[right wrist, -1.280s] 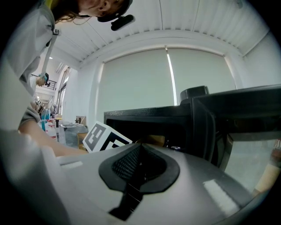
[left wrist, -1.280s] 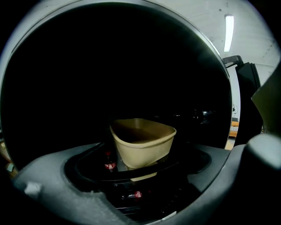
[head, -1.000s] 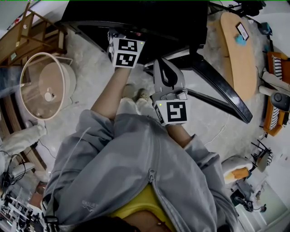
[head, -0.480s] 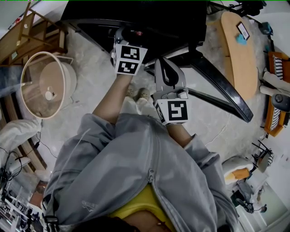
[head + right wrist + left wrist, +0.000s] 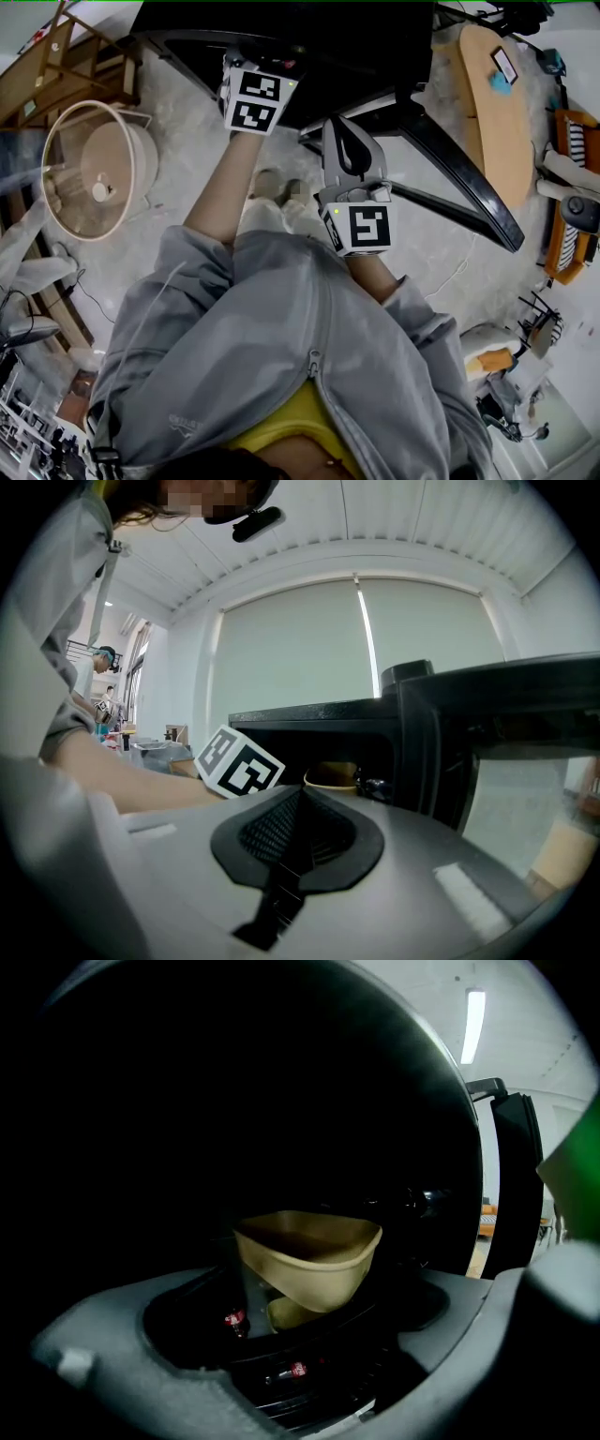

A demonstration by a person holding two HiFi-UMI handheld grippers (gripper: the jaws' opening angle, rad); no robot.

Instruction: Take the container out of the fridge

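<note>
The left tool [image 5: 305, 1330] reaches into the dark inside of a black fridge [image 5: 309, 37]. Its jaws stand wide apart and have just been opening. A tan, open-topped container [image 5: 309, 1255] sits on a shelf inside the fridge, straight ahead in the gap between the two jaws. Neither jaw touches it.

Two small red-labelled items [image 5: 234, 1318] lie low on the dark shelving. One is just left of the container's base and the other is nearer the tool. The shelf's dark rim runs across below the container.

The right tool [image 5: 292, 841] is held outside the fridge, just beside the open fridge door [image 5: 459, 187]. Its jaws are closed together on nothing.

On the floor to the person's left stands a round beige object [image 5: 89, 173]. A tan wooden surface [image 5: 492, 103] lies to the right, beyond the door.
</note>
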